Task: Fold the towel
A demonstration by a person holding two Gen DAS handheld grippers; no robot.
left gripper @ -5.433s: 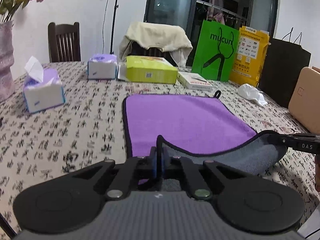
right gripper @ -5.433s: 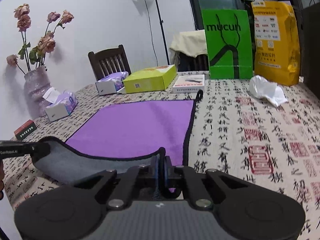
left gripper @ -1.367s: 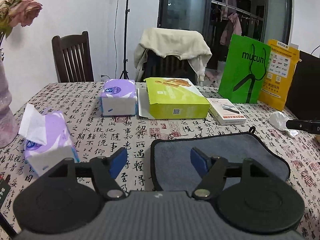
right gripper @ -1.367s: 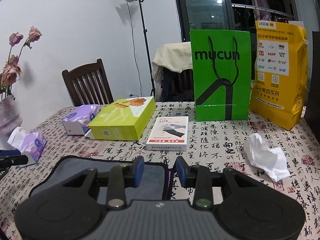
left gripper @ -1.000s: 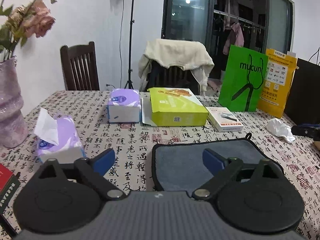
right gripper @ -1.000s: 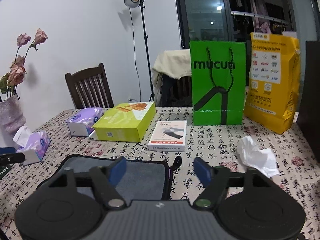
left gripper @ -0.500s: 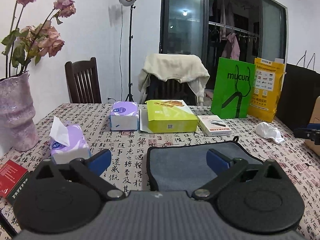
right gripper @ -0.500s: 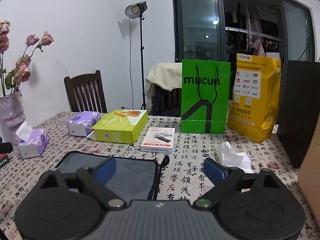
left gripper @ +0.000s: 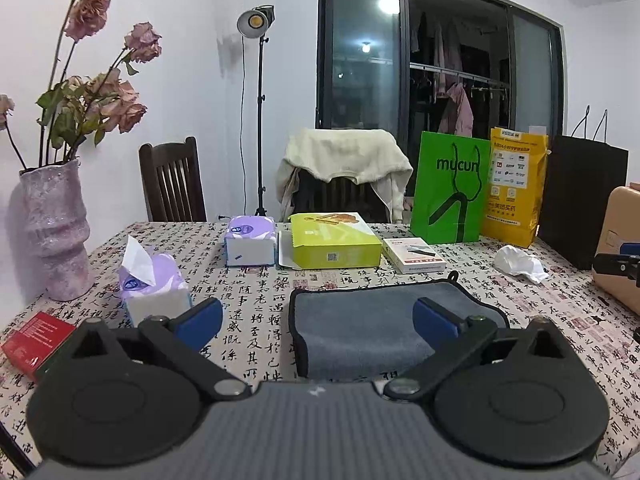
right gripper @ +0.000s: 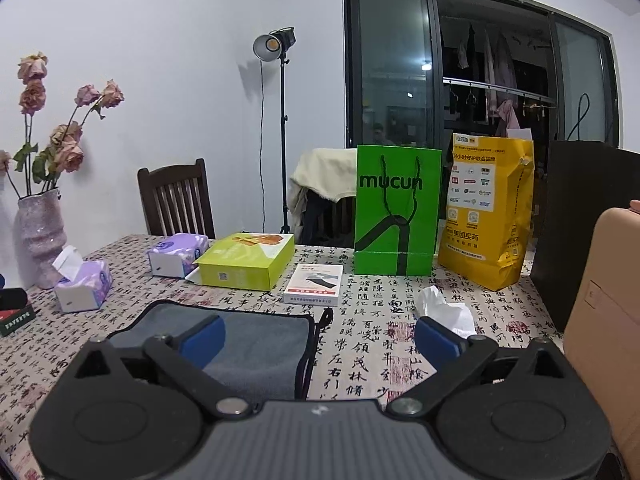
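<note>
While folded, towel [left gripper: 360,328] flat (grey side up)

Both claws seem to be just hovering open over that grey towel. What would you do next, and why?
Probably bring the left gripper down to the towel at its left edge for a second fold: it lies flat, folded once, and both the left and the right gripper are open, holding nothing.

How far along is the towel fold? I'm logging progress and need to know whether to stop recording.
One fold looks done: the towel lies doubled on the table, grey side up, black-trimmed edges roughly stacked. Nothing is in hand: the left gripper and right gripper both hover above it with jaws wide open. Whether a second fold is wanted I cannot tell; if so, that remains.
</note>
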